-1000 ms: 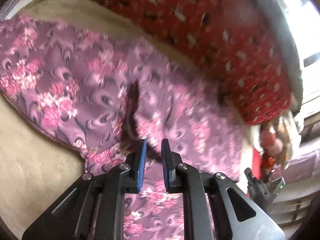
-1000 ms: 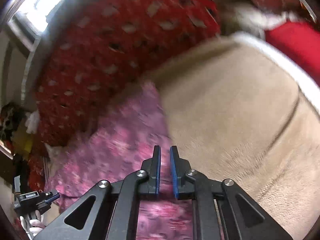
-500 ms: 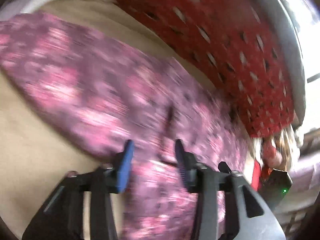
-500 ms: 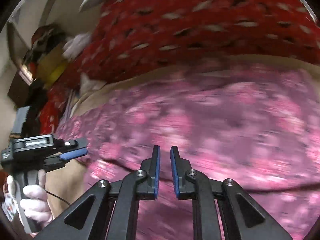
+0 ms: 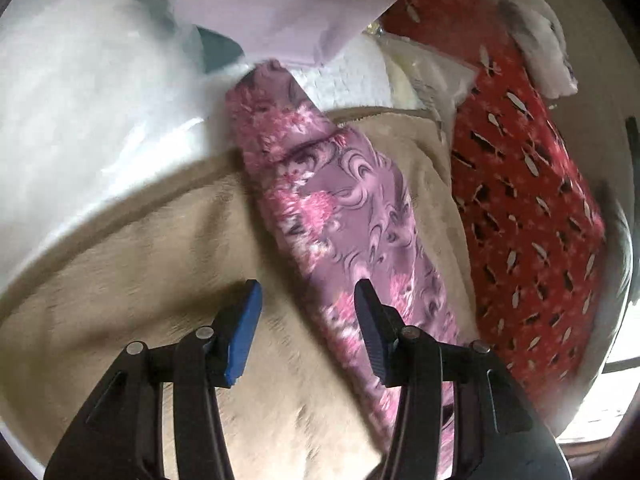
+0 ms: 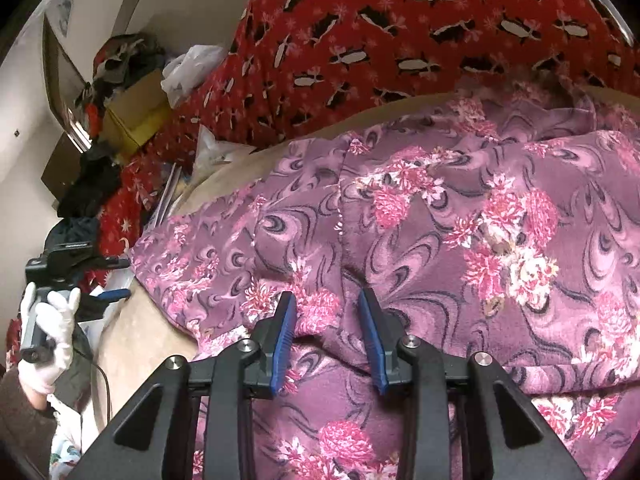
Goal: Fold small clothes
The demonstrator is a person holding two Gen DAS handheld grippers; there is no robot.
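A purple garment with pink flowers (image 6: 460, 232) lies spread and partly folded over itself on a beige blanket (image 5: 140, 280). In the left wrist view the garment (image 5: 348, 208) runs as a long strip from upper middle to lower right. My left gripper (image 5: 308, 304) is open and empty, above the blanket at the garment's left edge. My right gripper (image 6: 326, 316) is open and empty, just above the garment's folded edge. The left gripper (image 6: 108, 280) also shows at the far left of the right wrist view, held by a white-gloved hand.
A red patterned cloth (image 6: 380, 40) lies behind the garment; it also shows in the left wrist view (image 5: 532, 184). White fabric and a pale lilac sheet (image 5: 288, 12) lie at the blanket's far end. A cardboard box (image 6: 136, 116) and clutter sit at back left.
Both grippers have opened and let go of the garment. The left gripper swung away to the garment's left edge, over the blanket. The right gripper now looks over the laid-down garment.
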